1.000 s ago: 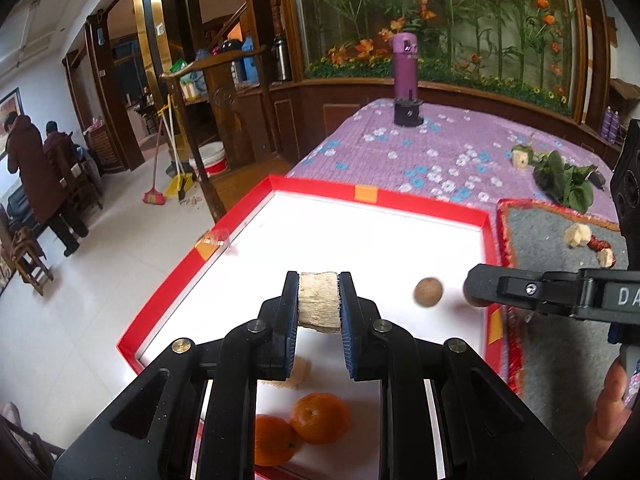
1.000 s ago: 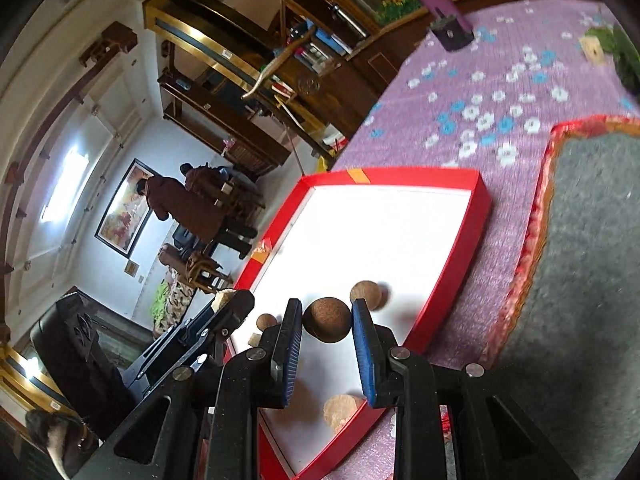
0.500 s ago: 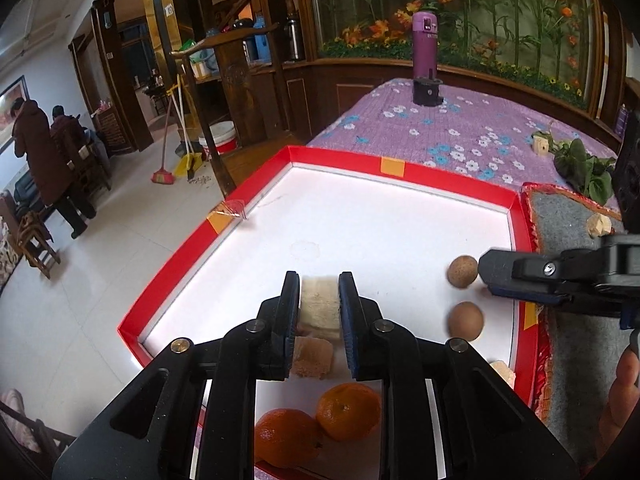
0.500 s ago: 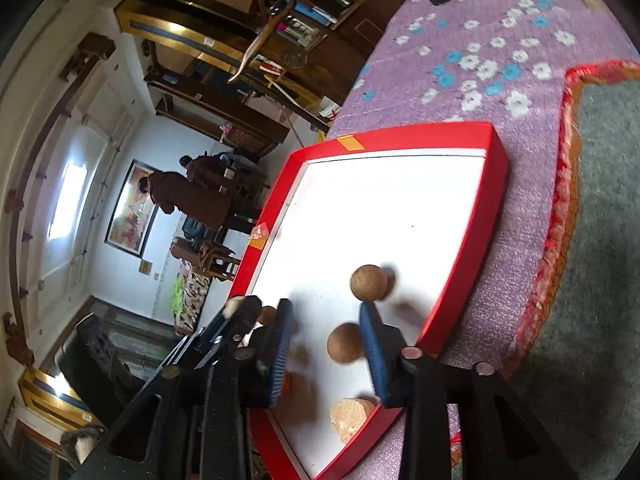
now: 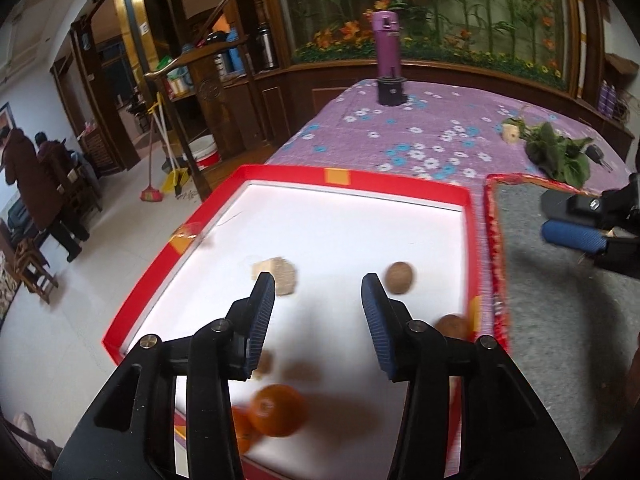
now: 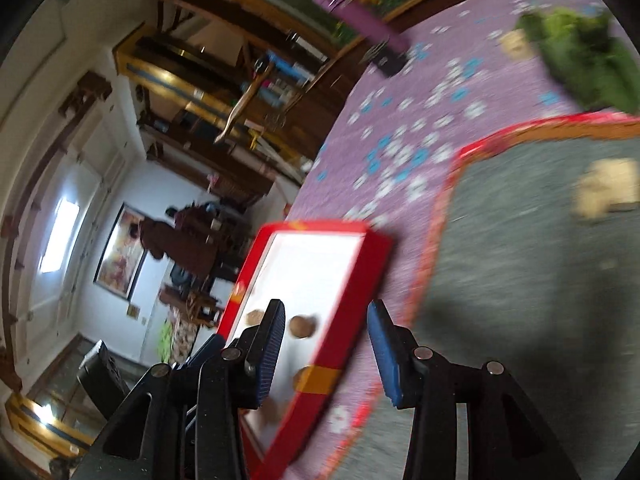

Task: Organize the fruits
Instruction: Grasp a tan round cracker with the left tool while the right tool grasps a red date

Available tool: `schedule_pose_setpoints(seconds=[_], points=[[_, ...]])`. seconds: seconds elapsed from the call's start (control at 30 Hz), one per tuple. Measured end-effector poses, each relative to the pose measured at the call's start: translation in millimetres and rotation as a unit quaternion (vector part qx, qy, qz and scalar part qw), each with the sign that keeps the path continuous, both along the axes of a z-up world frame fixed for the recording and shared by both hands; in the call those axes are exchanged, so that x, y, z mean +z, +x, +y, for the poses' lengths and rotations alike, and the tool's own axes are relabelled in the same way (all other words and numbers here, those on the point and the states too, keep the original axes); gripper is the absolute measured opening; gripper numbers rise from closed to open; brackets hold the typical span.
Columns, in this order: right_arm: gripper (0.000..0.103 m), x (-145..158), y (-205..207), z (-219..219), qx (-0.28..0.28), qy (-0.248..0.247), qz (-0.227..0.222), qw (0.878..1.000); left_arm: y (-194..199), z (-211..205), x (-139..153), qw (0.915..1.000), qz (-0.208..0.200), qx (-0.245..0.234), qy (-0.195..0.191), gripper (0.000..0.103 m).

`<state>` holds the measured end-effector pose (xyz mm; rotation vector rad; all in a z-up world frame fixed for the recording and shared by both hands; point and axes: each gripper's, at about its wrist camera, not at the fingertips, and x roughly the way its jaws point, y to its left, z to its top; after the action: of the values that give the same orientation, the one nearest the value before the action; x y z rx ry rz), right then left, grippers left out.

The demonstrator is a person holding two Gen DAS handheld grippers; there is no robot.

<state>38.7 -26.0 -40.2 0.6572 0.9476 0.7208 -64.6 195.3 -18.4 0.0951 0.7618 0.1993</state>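
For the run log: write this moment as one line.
left gripper: open, just released pale chunk into red tray | right gripper: open, empty, beside tray | brown fruit: in tray

Left gripper (image 5: 318, 292) jaws opening, releasing the pale chunk (image 5: 276, 274) onto the red tray (image 5: 400, 182). Right gripper (image 6: 326, 320) jaws opening too, dropping the brown fruit (image 5: 399, 278), swinging right toward the grey mat (image 6: 520, 260).

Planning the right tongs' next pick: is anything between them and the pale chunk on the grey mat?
Nothing visible. The right tongs are open and empty, over the tray's red wall; only bare grey mat lies before the chunk.
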Motion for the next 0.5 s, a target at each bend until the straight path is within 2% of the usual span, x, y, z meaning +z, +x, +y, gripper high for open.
schedule_pose_setpoints(seconds=[0.13,0.37,0.43,0.5], points=[[0.041,3.4,-7.9,-62.0,-0.049,0.009,-0.002,0.999,1.1,-27.1,1.8,0.9996,0.005,-0.028,0.007,0.045],[0.042,2.2,-28.8,-174.7,-0.147,-0.011,0.005,0.989,4.9,-82.1,-0.8,0.9958,0.019,-0.088,0.022,0.045],[0.042,0.1,-29.2,-194.2,-0.170,-0.031,0.012,0.985,5.1,-96.7,-2.4,0.9938,0.025,-0.106,0.023,0.045],[0.042,-1.7,-22.8,-200.2,-0.167,-0.075,0.019,0.983,4.5,-112.1,-3.6,0.9915,0.031,-0.123,0.028,0.045]])
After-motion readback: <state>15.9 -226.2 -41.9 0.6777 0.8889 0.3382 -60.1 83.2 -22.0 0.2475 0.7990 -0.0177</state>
